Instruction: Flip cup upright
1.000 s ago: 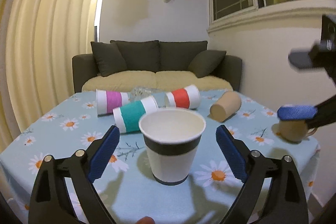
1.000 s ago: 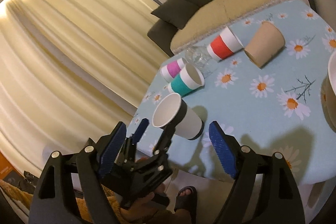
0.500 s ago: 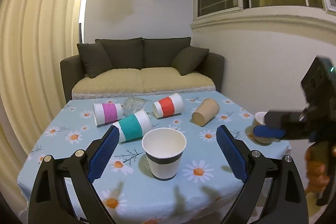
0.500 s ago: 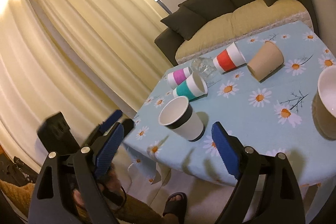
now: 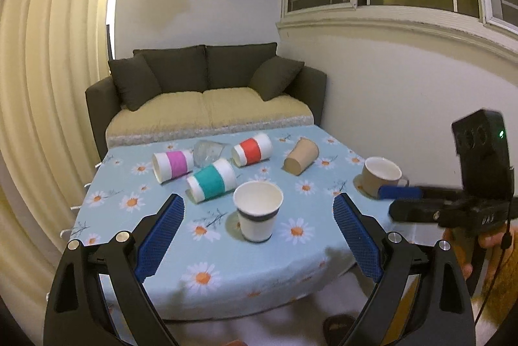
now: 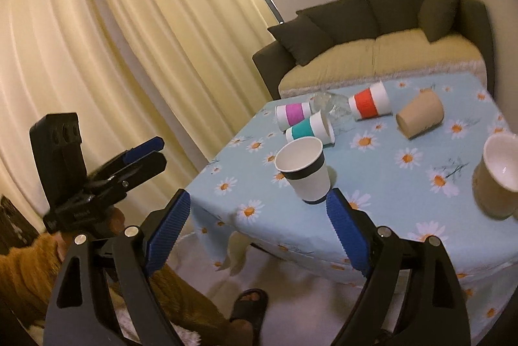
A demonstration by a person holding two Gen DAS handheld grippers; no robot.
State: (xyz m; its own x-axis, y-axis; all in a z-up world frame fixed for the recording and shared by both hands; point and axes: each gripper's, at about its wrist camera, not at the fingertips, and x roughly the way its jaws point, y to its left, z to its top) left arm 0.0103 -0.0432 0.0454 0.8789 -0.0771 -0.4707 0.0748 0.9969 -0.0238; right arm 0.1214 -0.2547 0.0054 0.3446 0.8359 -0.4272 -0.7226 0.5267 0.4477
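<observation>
A white paper cup with a dark band (image 5: 258, 211) (image 6: 304, 170) stands upright near the front edge of the daisy-print table (image 5: 207, 252) (image 6: 404, 216). My left gripper (image 5: 257, 236) is open and empty, held back off the table's front edge; it also shows in the right wrist view (image 6: 142, 156). My right gripper (image 6: 259, 232) is open and empty, off the table's front-left corner; it shows at the right of the left wrist view (image 5: 401, 193). Lying on their sides behind the cup are a teal-banded cup (image 5: 212, 179), a purple-banded cup (image 5: 173, 165), a red-banded cup (image 5: 252, 149) and a plain brown cup (image 5: 301, 156).
A tan mug (image 5: 382, 177) (image 6: 497, 176) stands upright at the table's right side. A clear glass (image 5: 208, 151) lies among the far cups. A dark sofa (image 5: 207, 93) is behind the table, curtains at the left. A sandalled foot (image 6: 249, 302) is on the floor below.
Both grippers have pulled back away from the table, so the upright cup looks smaller and farther. The cups have not moved.
</observation>
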